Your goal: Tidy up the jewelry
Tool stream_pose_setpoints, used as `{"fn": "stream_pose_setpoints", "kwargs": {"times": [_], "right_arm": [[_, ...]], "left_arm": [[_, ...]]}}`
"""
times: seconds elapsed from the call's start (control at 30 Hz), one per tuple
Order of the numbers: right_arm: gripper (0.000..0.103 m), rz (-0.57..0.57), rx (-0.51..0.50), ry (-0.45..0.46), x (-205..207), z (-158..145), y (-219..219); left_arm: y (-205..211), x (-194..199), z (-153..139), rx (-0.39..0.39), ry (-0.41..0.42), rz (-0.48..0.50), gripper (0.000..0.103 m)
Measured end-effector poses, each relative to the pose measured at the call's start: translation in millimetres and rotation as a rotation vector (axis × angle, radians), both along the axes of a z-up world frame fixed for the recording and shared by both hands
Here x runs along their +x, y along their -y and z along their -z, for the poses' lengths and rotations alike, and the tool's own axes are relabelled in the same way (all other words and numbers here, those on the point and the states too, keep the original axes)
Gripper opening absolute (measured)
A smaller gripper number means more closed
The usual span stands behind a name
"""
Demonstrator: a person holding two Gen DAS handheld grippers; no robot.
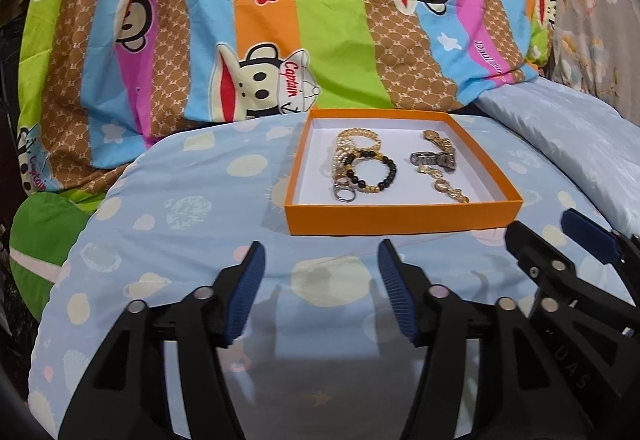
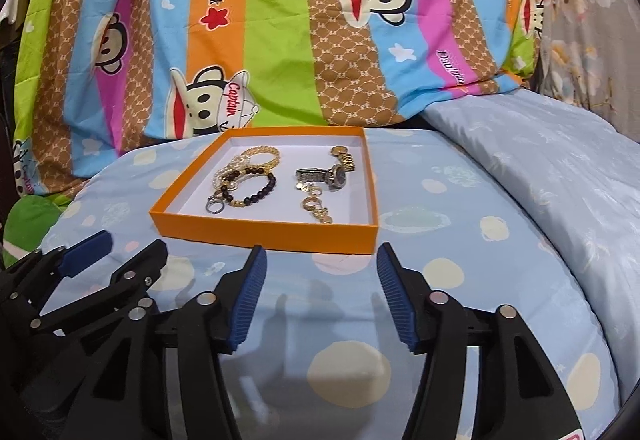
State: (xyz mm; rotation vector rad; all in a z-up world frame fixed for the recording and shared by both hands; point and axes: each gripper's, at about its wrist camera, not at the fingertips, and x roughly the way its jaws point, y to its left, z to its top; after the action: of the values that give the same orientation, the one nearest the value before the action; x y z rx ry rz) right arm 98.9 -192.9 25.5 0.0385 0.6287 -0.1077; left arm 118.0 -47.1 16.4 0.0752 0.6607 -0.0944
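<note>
Two tongs, left tongs [image 1: 322,292] and right tongs [image 2: 320,294], spread wide, holding nothing, side by side above the blue dotted bed sheet [image 1: 192,200]. Orange box [image 1: 400,218] just ahead holds beaded bracelets [image 1: 374,170] left, watch [image 2: 324,176] and gold chain [image 2: 318,208] right.

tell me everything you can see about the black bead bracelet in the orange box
The black bead bracelet is a closed loop of round dark glossy beads, with a short run of gold-coloured beads on its near side. It lies flat on the white floor of the orange box, in the left half, overlapping the pearl and gold bracelets behind it. A small silver ring sits at its near left edge. Both grippers are open and well short of it.
</note>
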Motion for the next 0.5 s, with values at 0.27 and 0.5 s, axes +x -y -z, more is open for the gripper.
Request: {"fn": "stream_pose_setpoints", "kwargs": {"times": [0.27,0.5], "right_arm": [[0.074,0.027,0.026,-0.032,7,3,8],[0.074,0.033,0.028,-0.042,8,5,8]], "left_arm": [[-3,11,6,0.010,-0.051,-0.049,0.074],[-1,13,7,0.031,-0.054,-0.057,0.074]]}}
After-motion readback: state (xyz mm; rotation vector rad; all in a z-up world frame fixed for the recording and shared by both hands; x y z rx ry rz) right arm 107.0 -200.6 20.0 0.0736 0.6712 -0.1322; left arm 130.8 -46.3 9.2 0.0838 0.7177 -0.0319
